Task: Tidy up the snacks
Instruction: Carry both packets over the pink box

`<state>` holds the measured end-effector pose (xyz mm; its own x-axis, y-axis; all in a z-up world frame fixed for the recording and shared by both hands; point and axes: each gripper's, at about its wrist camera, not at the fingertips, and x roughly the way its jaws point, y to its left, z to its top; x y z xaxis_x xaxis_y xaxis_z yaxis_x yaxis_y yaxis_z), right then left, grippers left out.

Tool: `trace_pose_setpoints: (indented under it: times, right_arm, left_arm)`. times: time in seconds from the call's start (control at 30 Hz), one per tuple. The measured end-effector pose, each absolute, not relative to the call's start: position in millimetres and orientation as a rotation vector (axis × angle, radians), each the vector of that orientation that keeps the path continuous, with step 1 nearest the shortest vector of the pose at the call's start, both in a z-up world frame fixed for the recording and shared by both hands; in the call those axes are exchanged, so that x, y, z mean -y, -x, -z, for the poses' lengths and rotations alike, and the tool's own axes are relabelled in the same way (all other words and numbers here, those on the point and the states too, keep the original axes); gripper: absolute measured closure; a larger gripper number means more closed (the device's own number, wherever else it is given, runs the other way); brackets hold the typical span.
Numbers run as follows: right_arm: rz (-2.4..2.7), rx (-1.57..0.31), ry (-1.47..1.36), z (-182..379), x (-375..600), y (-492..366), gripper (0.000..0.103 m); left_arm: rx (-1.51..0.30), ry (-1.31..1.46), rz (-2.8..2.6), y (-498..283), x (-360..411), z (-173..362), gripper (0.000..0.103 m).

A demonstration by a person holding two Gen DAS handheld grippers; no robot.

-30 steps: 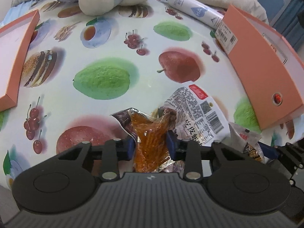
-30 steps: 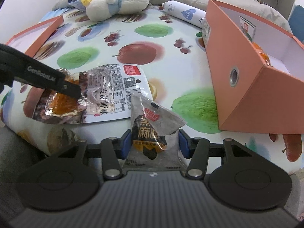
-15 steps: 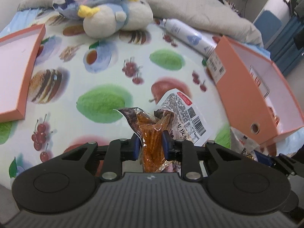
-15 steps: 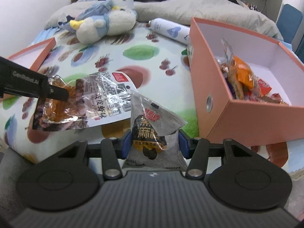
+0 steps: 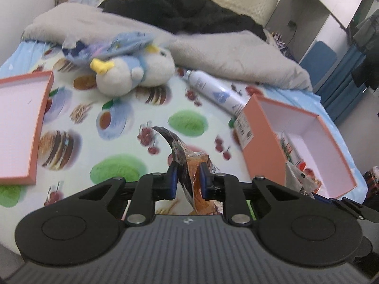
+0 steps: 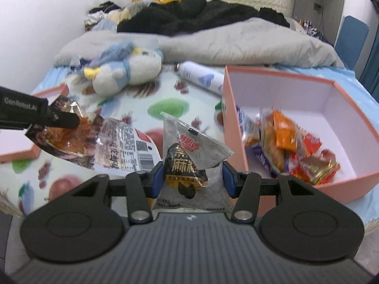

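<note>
**Two grippers, two packets held above the bed**

Left gripper (image 5: 188, 177) had its jaws closing on one clear packet of orange-brown snack (image 5: 193, 179), pads pressing its crumpled middle; the packet hung off the sheet, left of the box. Right gripper (image 6: 193, 181) was clamped on one grey triangular packet (image 6: 189, 163), also in the air, near the box's left wall. One pink box (image 6: 279, 80) sat at the right on the fruit-print sheet (image 5: 142, 118), open, with a pile of orange, red and blue wrapped snacks (image 6: 284, 146) inside; exact count unclear. One pink lid (image 5: 21, 123) lay far left. One plush bird (image 5: 132, 71) and one white spray can (image 5: 213, 90) lay at the far side, one grey blanket (image 6: 236, 40) behind them.
</note>
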<state>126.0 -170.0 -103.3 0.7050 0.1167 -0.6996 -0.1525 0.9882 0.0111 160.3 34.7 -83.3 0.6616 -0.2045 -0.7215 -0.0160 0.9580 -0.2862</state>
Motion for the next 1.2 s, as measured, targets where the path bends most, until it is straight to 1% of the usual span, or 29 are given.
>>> trace_pose_setpoints:
  times: [0.27,0.73,0.93,1.2]
  right_arm:
    - [-0.138,-0.723,0.026,74.2,187.2,-127.9,0.05]
    - [-0.081,-0.619,-0.03,25.0,237.2,-131.4,0.05]
    - [-0.053,-0.603,-0.068,19.5,262.6,-139.1,0.05]
    - [-0.009,-0.631,-0.096,35.5,298.1,-164.3,0.05]
  left_arm:
    - [-0.789,0.29,0.165,-159.8,-17.5,50.4,0.083]
    - [-0.676,0.269,0.287,-176.0,39.8,-5.8,0.083]
    - [-0.684,0.264,0.336,-193.7,72.5,-5.4,0.083]
    - [-0.738,0.224,0.374,-234.4,125.5,13.7,0.083]
